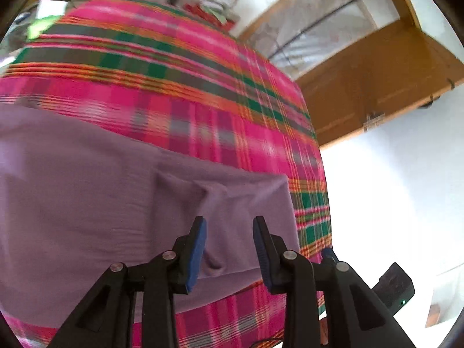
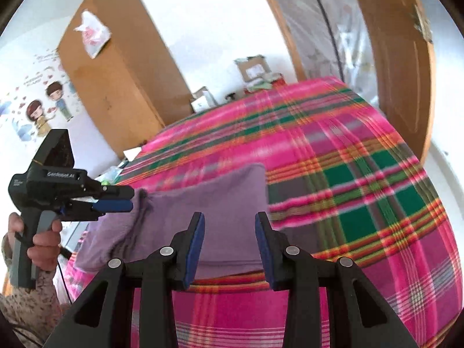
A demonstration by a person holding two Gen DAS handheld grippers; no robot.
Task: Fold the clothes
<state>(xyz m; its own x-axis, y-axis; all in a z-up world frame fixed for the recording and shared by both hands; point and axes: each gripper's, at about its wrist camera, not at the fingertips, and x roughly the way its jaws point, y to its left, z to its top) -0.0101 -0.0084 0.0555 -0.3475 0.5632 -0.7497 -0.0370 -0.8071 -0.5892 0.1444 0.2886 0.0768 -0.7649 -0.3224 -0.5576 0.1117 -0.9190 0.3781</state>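
While both grippers hang over the near edge of the bed (image 2: 362,174), the purple garment (image 1: 87,203) lies flat on the pink, green and orange plaid bedspread (image 1: 174,87), close to that edge and partly folded — a doubled layer and a soft ridge of cloth show in the left wrist view.

Seen from its own camera, the left gripper (image 1: 229,246) has its jaws standing apart at a middling width, nothing between the blue pads (image 1: 197,249); the purple cloth shows through the gap below them, and no pad presses on it. From the right wrist view the same left gripper (image 2: 127,200) appears side-on, held by a hand (image 2: 40,243) in a patterned sleeve (image 2: 26,304), its tips just beside the rumpled left end of the garment (image 2: 203,197); whether they touch the cloth there I cannot tell.

The right gripper (image 2: 229,246) likewise holds its jaws half apart and empty, above the garment's near edge, with the plaid cover to the right and below.

Beyond the bed stand a wooden wardrobe (image 2: 116,72) with a plastic bag (image 2: 92,33) hanging on its side, some cardboard boxes (image 2: 252,66) against the white wall, cartoon wall stickers (image 2: 49,104) at the left, and a wooden door (image 2: 397,72) — open beside a doorway. Both views are smeared by motion blur.
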